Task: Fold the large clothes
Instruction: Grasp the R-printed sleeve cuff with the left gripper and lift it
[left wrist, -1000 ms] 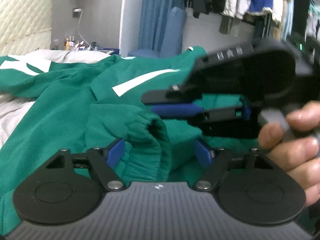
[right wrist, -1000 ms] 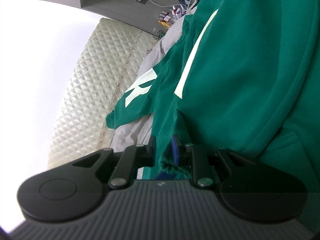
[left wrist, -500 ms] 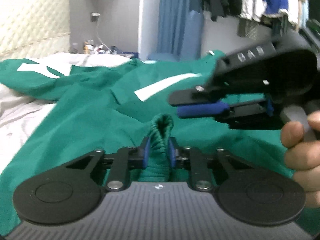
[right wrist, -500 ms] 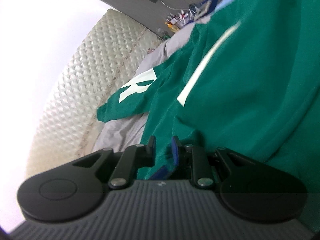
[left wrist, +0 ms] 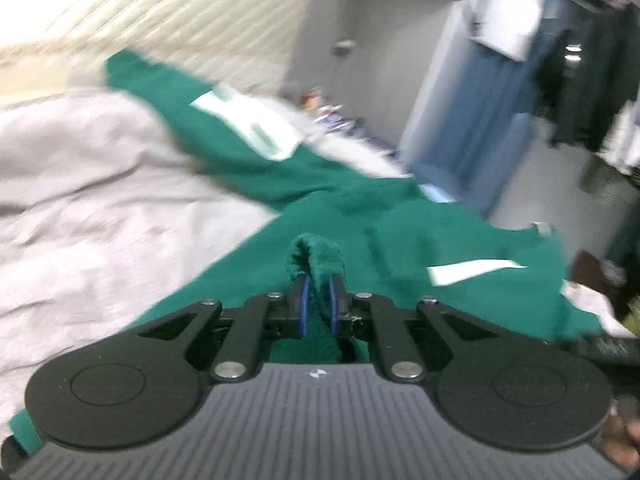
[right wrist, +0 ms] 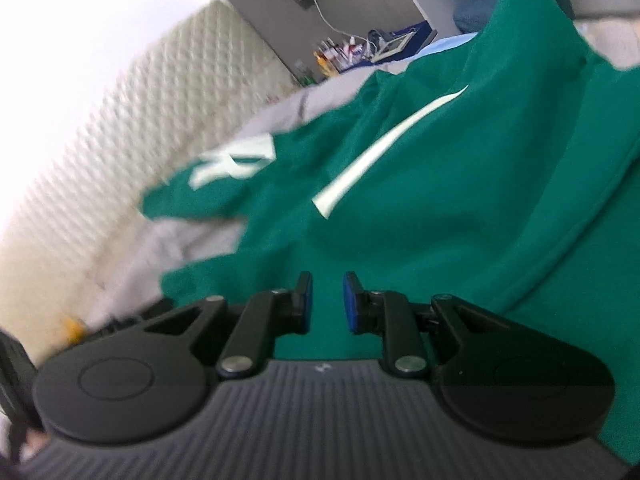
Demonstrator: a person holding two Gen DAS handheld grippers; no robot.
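A large green sweatshirt (left wrist: 360, 204) with white markings lies spread over a grey bed sheet (left wrist: 88, 208). My left gripper (left wrist: 318, 300) is shut on the sweatshirt's ribbed cuff (left wrist: 318, 252), which bunches up between the blue pads. In the right wrist view the same sweatshirt (right wrist: 460, 208) fills the right half, with a white stripe (right wrist: 384, 148) and a white logo (right wrist: 232, 160). My right gripper (right wrist: 327, 300) is open just above the green fabric, with nothing between its blue pads.
A quilted cream headboard (right wrist: 100, 152) runs along the left of the bed. A small shelf with bottles and a charger (right wrist: 360, 52) stands at the far corner. Blue curtains (left wrist: 472, 128) and hanging clothes (left wrist: 592, 80) are at the right.
My right gripper has opened and let go of the green fabric. My left gripper, closed on the cuff half a second ago, has swung left with it; the right gripper has left its view.
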